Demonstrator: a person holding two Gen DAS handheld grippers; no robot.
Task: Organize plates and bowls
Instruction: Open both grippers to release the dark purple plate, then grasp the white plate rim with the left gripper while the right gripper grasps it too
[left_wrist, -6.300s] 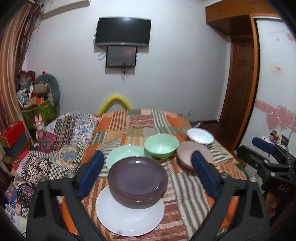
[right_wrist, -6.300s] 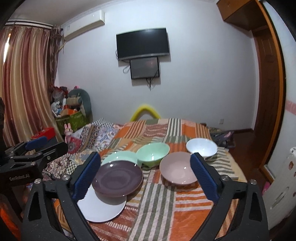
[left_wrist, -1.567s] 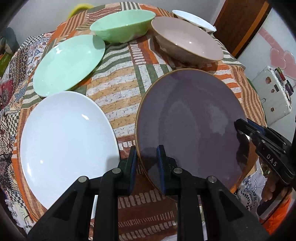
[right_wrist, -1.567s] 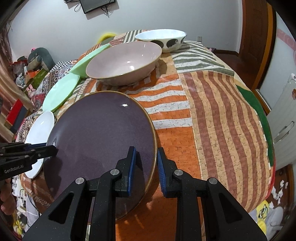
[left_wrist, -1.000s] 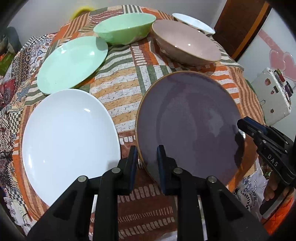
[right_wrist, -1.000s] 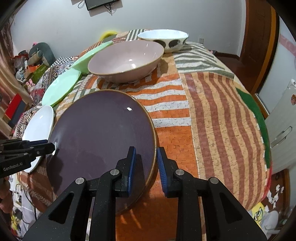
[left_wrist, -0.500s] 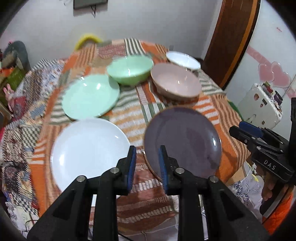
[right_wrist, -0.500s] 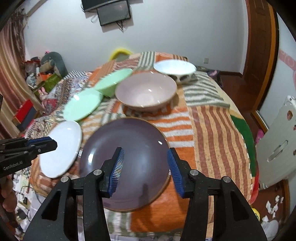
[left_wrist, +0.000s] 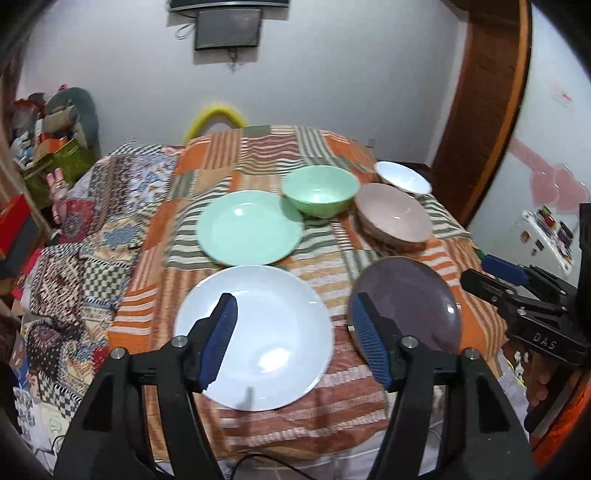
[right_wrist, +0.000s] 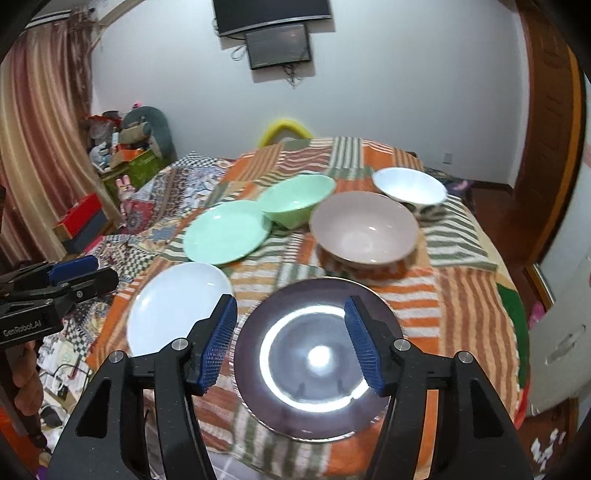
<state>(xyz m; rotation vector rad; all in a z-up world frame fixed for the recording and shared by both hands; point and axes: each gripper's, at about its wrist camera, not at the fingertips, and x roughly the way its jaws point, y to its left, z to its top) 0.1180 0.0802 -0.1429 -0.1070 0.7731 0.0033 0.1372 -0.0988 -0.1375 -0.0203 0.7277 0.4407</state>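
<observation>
Each gripper is built of matte black plastic arms with silver screw heads at the joints and blue ribbed pads lining its two fingers. The left gripper (left_wrist: 293, 339) is marked "GenRobot.AI" in white lettering on its side. The right gripper (right_wrist: 291, 339) is marked "DAS". Bare skin of a hand (right_wrist: 22, 391) is seen beneath the left gripper.

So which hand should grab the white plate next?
Probably the left. The left gripper is open with the white plate lying right between its fingers. The right gripper is open too, but it frames the purple plate, with the white one off to its side.
</observation>
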